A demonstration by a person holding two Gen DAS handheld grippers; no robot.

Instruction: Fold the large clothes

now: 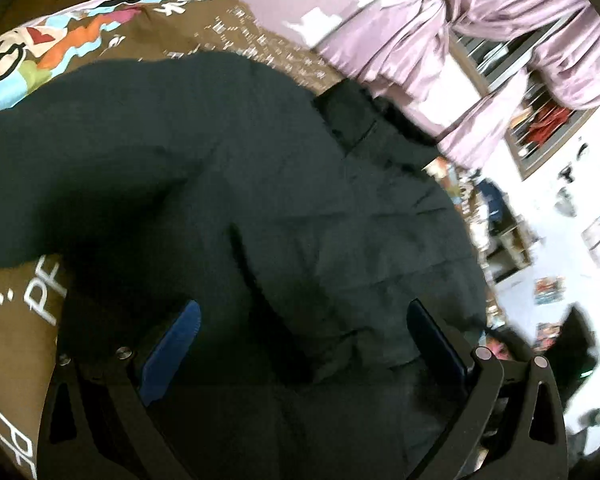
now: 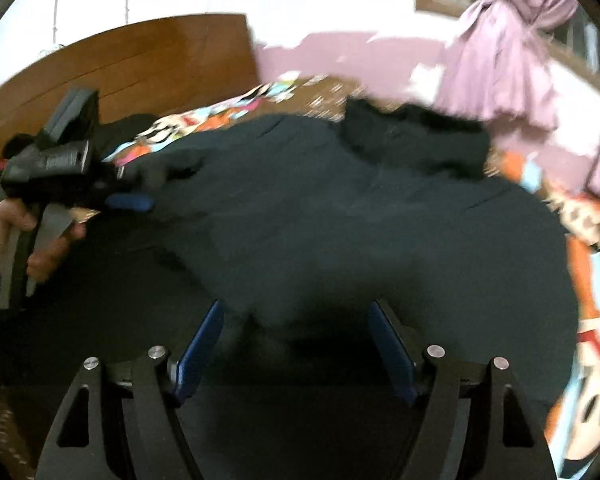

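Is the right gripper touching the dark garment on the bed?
Cannot tell. In the right wrist view the right gripper stands open over the dark garment; blur hides any gap.

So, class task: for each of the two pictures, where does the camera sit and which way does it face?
Left wrist: rides the left claw, looking down over the dark garment on the patterned bedspread; its own fingers show.
Right wrist: rides the right claw, facing the headboard; the left hand shows.
Both share garment, bedspread and lilac curtain.

The right tool (image 2: 296, 344) gapes empty over a dark garment (image 2: 340, 208); far left, a hand (image 2: 24, 236) holds the left tool (image 2: 130, 200).
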